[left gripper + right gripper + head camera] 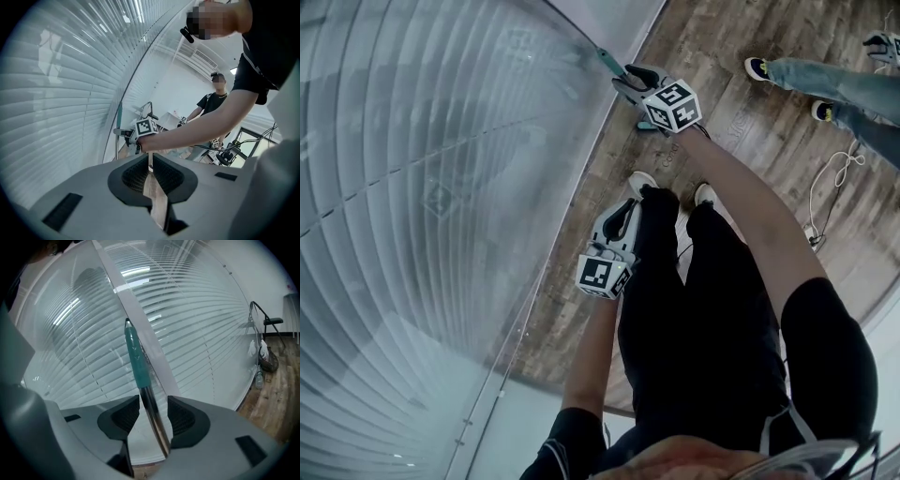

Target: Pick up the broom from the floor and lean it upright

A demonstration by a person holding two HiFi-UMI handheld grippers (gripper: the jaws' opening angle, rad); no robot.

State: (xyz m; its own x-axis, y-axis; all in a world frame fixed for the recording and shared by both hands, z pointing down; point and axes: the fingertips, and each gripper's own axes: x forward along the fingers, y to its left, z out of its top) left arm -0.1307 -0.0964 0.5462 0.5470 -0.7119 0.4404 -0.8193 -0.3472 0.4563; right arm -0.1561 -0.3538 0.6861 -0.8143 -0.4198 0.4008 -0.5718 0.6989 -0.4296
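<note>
Slatted blinds (412, 187) fill the left. The left gripper (150, 169) has its jaws drawn to a bare slit with nothing in it. Farther right, the right gripper (153, 417) gapes wide around the broom (137, 359), pads clear of its metal shaft. The teal-gripped handle leans upright against the blinds, its head out of sight. At far right a bystander's legs (834, 89) are cut off.

This looked like an office or lab room: white slatted blinds (412, 234) behind glass filled the left of the head view, a wood-plank floor (750, 112) with a loose white cable (813, 202) lay at upper right, and a dark folding chair (271, 320) stood at the right gripper view's right edge
</note>
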